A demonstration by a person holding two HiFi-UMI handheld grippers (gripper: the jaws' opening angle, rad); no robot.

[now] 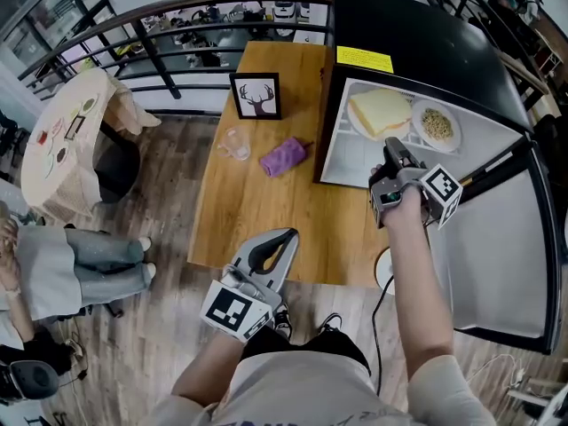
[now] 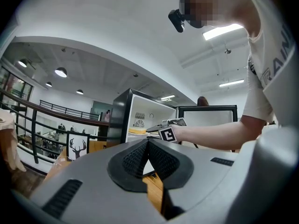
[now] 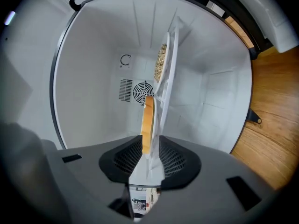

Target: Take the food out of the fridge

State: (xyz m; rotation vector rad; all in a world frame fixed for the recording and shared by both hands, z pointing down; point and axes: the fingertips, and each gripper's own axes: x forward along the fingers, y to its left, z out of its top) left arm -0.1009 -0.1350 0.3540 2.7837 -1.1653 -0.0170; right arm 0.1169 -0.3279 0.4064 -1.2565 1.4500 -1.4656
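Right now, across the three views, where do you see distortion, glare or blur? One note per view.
Head view: wide-angle bend, the railing bows in an arc. Left gripper view: fisheye circle with dark corners, the ceiling light blows out, and a mosaic patch masks part of the person. Right gripper view: dark rim, white fridge wall, bread slice on its plate sharp between the jaws.

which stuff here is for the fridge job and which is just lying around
Job: fridge, bread plate, grains, right gripper closed on the bread plate.
Lying about: deer picture, glass, purple cloth; left gripper shut, empty.
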